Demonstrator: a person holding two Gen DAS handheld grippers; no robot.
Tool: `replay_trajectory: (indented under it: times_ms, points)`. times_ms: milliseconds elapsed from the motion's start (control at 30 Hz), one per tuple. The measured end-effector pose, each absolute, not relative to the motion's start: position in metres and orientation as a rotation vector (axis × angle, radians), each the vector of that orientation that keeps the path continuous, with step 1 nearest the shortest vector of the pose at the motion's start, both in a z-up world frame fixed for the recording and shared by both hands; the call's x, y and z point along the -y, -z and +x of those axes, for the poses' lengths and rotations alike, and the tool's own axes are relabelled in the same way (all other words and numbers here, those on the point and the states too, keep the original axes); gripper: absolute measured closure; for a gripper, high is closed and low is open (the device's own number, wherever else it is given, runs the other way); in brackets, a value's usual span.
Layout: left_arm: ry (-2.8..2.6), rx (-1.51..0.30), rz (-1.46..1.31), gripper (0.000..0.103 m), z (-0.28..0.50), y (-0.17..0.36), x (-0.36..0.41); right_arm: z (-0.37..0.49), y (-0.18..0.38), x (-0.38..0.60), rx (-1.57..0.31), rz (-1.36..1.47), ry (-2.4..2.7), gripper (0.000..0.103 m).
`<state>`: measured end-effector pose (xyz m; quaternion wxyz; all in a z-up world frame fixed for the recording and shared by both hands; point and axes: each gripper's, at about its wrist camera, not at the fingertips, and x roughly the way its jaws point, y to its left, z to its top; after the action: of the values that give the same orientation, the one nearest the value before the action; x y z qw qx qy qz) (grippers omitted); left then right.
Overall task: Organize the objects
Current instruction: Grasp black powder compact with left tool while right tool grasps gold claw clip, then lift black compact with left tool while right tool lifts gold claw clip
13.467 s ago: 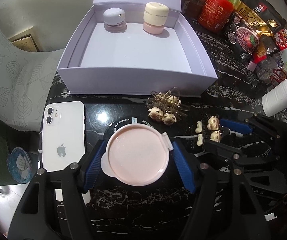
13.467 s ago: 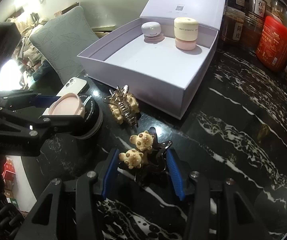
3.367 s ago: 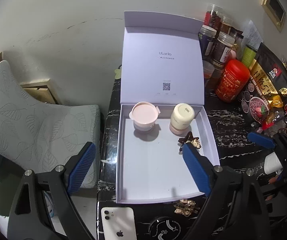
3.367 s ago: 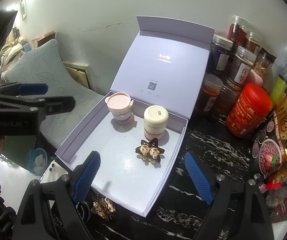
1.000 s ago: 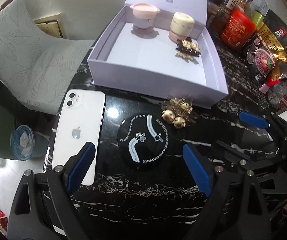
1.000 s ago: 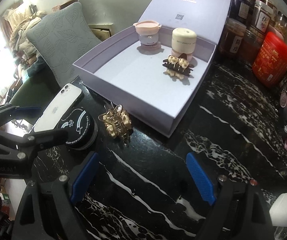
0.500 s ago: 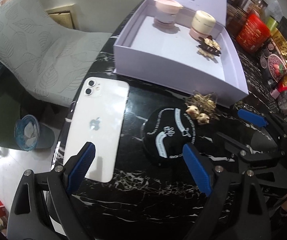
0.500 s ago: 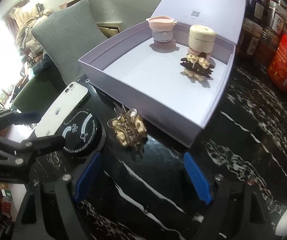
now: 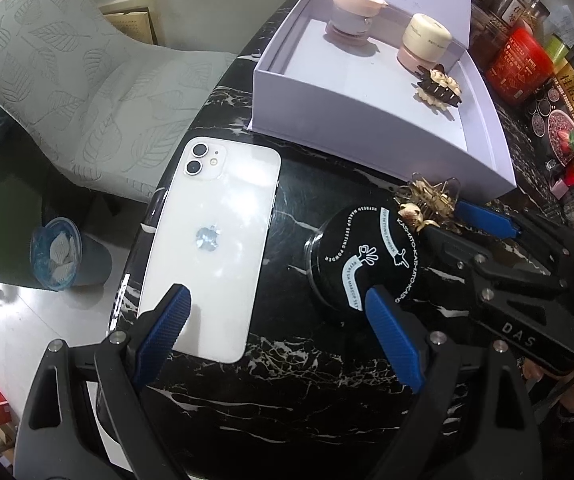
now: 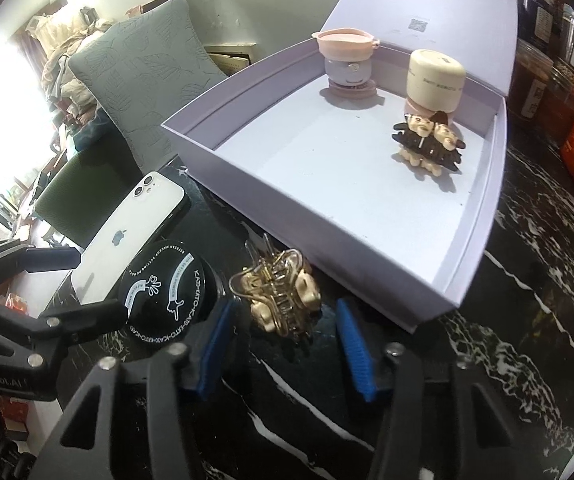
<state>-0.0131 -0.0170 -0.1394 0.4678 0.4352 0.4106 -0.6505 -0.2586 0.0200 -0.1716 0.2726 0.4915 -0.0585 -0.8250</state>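
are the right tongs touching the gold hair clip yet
Apart. In the right wrist view, the right tongs are open around the gold hair clip, with dark table visible between the clip and each blue pad.

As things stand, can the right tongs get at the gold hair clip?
Probably yes: the right tongs are open with the gold hair clip between their tips; the black powder compact sits just left, not blocking.

The black compact (image 9: 361, 256) is showing "KATO-KATO" and "REFRESH MAKEUP SETTING POWDER"; the right gripper's (image 9: 483, 226) body is reading "DAS".
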Motion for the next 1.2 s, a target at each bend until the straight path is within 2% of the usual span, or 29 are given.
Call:
replay_trajectory:
  times_ms: [133,633,1200]
  points:
    - [1.608,-1.012,1.066,0.014,-0.014,0.139,0.019,-0.260,0.172,-0.018,0.162,1.313,2.212,0.066]
    - [1.734,-0.983,1.129,0.014,-0.048,0.143,0.016,-0.243,0.176,-0.043,0.163,1.355,2.229,0.066]
    - [1.853,-0.843,1.226,0.014,-0.092,0.152,0.021,-0.212,0.185,-0.084,0.254,1.426,2.309,0.066]
